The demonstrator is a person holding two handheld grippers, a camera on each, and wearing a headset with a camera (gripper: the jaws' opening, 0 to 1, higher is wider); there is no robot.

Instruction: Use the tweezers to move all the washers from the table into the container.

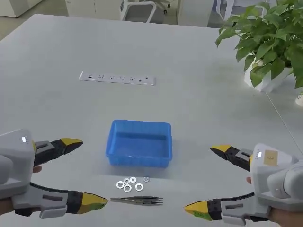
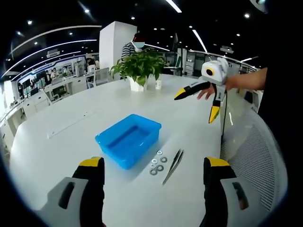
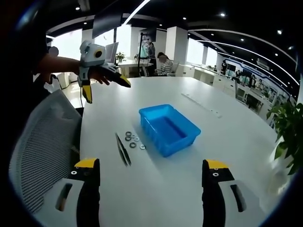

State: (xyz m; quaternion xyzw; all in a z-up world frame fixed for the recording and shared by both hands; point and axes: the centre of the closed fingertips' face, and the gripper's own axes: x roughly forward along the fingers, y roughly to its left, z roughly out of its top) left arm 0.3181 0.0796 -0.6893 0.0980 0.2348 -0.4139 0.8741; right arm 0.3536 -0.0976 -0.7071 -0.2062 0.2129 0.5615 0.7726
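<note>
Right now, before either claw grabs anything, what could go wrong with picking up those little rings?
The tweezers lie flat and thin on the table; the open left claw or right claw might nudge them instead of gripping. The washers sit clustered just beside them, so a reach could scatter them. Small flat washers may also slip before reaching the container.

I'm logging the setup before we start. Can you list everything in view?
Table: one, light grey, under everything.
Container: one, blue, table centre.
Washers: about six, silvery, clustered in front of the container.
Tweezers: one, metal, lying just nearer than the washers.
Power strip: one, white, beyond the container.
Plant: one, green, white pot, far right.
Left gripper: yellow-tipped, open.
Right gripper: yellow-tipped, open.
</note>
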